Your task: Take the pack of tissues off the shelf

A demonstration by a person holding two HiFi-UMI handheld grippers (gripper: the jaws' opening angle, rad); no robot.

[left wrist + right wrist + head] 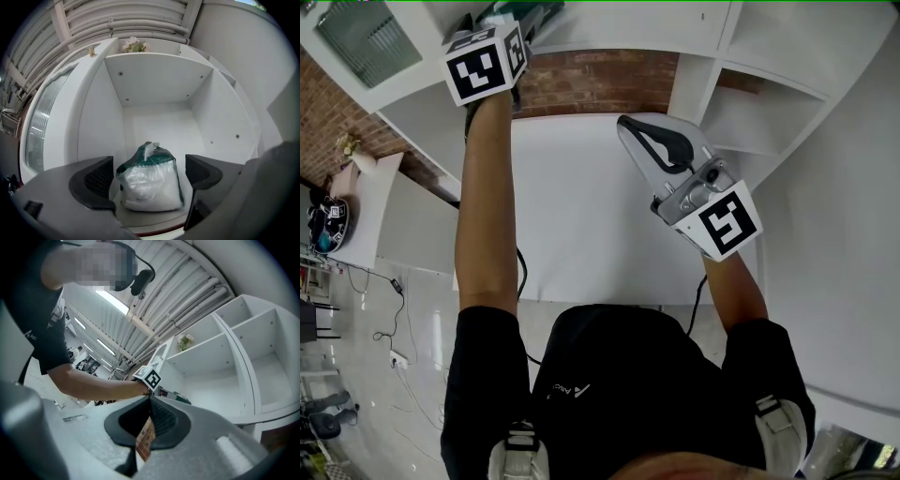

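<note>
White shelving (89, 122) fills the left gripper view, and the pack of tissues (150, 180) sits on the floor of one compartment (159, 89), near its front edge. Around it the left claw (151, 177) stands wide apart, one jaw on either side and neither touching, while the right claw (149, 408) is closed on nothing, away from the shelf. The pack looks light, soft and crinkly in plastic wrap. A squeeze across its fuller lower body seems safer than the loose top, though the wrap may slip.

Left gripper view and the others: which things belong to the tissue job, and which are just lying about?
Job:
- tissue pack, seen between the open left gripper's jaws
- shelf holding it

Lying about:
- flowers atop the shelf
- right gripper, shut and empty
</note>
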